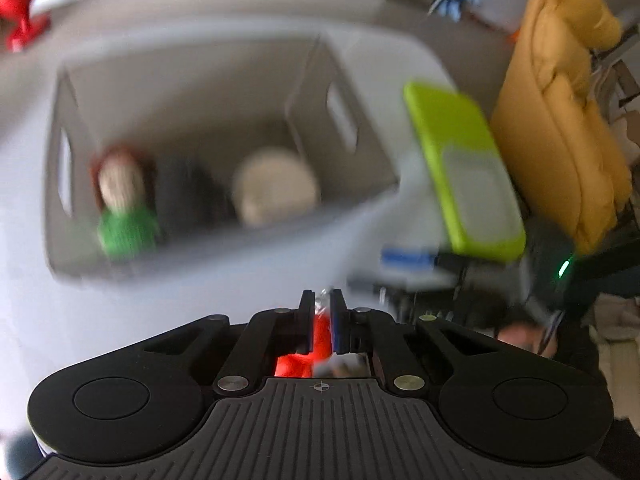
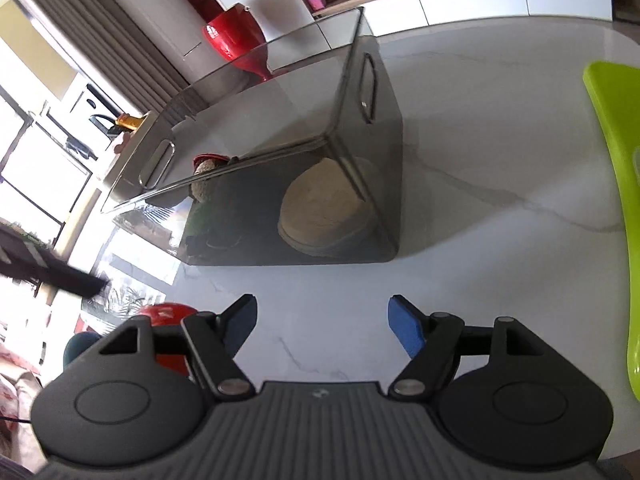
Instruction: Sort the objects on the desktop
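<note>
In the left wrist view my left gripper [image 1: 321, 295] is shut on a small red thing [image 1: 320, 334] with a silvery crinkled end, pinched between the pads. This view is blurred. Ahead and below stands a smoky see-through bin [image 1: 348, 92]; inside lie a doll [image 1: 124, 200] with red hair and green clothes and a round beige thing [image 1: 276, 186]. In the right wrist view my right gripper [image 2: 322, 302] is open over the bare white tabletop, nothing between its fingers. The same bin [image 2: 372, 128] stands a short way in front, holding the beige round thing [image 2: 324, 208] and the doll [image 2: 206, 178].
A lime-green tray [image 1: 452, 136] lies right of the bin, at the right edge of the right wrist view as the tray [image 2: 616, 128]. A yellow padded chair [image 1: 560, 112] stands past the table. A red vase [image 2: 236, 36] stands behind the bin. A red rounded thing [image 2: 168, 312] shows by my right gripper's left finger.
</note>
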### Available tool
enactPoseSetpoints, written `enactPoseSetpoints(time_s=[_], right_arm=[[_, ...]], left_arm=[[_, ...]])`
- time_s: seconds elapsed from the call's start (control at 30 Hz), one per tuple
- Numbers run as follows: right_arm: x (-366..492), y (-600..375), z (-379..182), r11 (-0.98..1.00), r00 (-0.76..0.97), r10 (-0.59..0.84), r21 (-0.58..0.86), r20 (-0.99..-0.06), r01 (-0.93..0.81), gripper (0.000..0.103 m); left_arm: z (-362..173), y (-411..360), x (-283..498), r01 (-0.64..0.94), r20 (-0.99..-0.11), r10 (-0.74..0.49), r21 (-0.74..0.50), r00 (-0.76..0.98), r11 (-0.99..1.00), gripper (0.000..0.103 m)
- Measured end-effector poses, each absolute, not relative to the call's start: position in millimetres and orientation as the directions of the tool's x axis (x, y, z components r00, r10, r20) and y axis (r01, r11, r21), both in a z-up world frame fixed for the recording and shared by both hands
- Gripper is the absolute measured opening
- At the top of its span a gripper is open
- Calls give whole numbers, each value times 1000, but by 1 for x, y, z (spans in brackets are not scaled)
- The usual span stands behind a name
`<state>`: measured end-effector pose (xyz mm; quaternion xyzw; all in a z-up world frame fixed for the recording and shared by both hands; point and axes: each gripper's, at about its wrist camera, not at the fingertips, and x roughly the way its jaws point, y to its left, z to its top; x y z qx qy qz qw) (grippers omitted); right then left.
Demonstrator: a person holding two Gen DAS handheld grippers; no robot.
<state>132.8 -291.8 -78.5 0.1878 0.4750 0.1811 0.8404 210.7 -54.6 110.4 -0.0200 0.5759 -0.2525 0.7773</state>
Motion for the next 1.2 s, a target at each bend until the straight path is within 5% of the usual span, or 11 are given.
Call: enactPoseSetpoints(time_s=[0.27,0.4,0.47,0.63,0.8,0.97,1.2], right_arm=[[125,-291,-84,842,470,524,516,-711,-158,75],[130,-289,-93,807,393,568,583,-724,-93,75],[138,-283,-101,781,348,585,625,-732,2,75],[149,-247,-118,779,272,545,599,-793,184,75],[165,-205,-117,859,249,406,460,-879,224,73],[173,-180,-116,903,207,307,353,-929,245,52],[151,-187,-80,919,215,322,359,-922,165,51]], left_arm=[[88,-66,225,359,-898,-404,-324,176,875,13],[52,-69,209,331,-921,-380,-335,83,882,87],[41,-67,201,336,-929,-357,-307,97,891,98],[29,-45,193,348,-964,-207,-138,168,927,98],[13,1,195,295,-942,-292,-236,164,926,99],[-3,39,194,240,-914,-376,-335,152,911,99],[-18,37,197,246,-905,-401,-360,140,900,99]])
